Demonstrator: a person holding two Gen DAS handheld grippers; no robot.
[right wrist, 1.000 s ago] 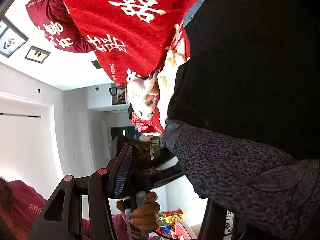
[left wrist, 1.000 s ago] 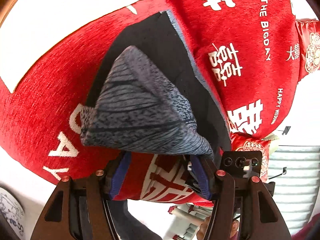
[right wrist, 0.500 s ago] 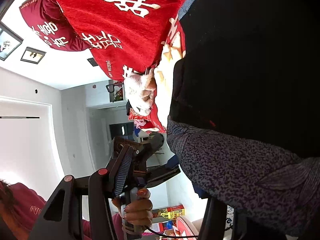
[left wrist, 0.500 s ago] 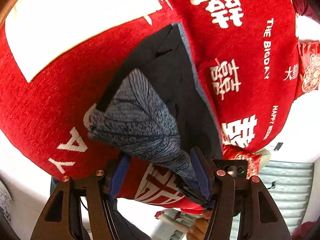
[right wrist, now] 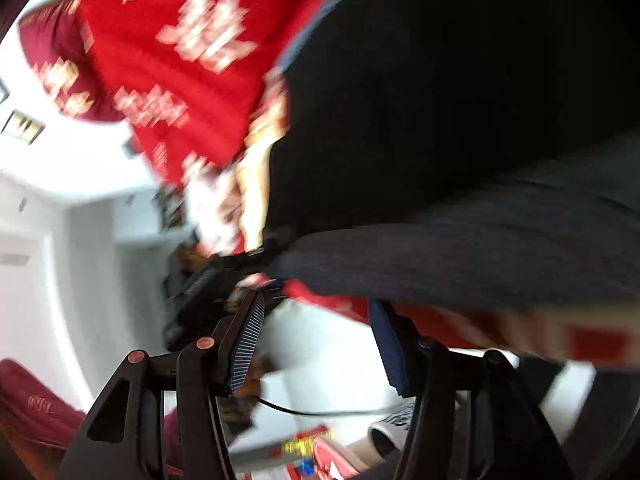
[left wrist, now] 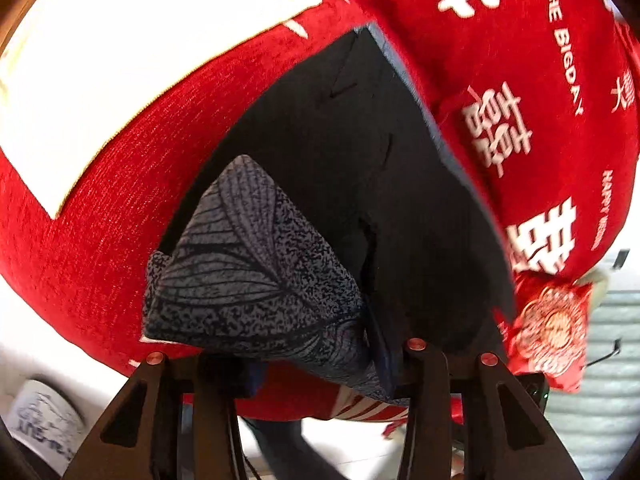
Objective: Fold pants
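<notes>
The right gripper [right wrist: 316, 344] had let go since the earlier frame, fingers spread below the pants [left wrist: 360, 184] on the red blanket [left wrist: 120, 184], while the left gripper [left wrist: 320, 364] pinched their patterned cuff [left wrist: 256, 272].

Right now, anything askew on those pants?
Yes. The pants lie flat on the red blanket, except the grey patterned waistband corner, flipped up inside out at the left tool. The right wrist view is too blurred to add more.

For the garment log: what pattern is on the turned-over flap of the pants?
Grey speckle with dark leaf-vein lines on the flap; the left wrist view shows it best.
</notes>
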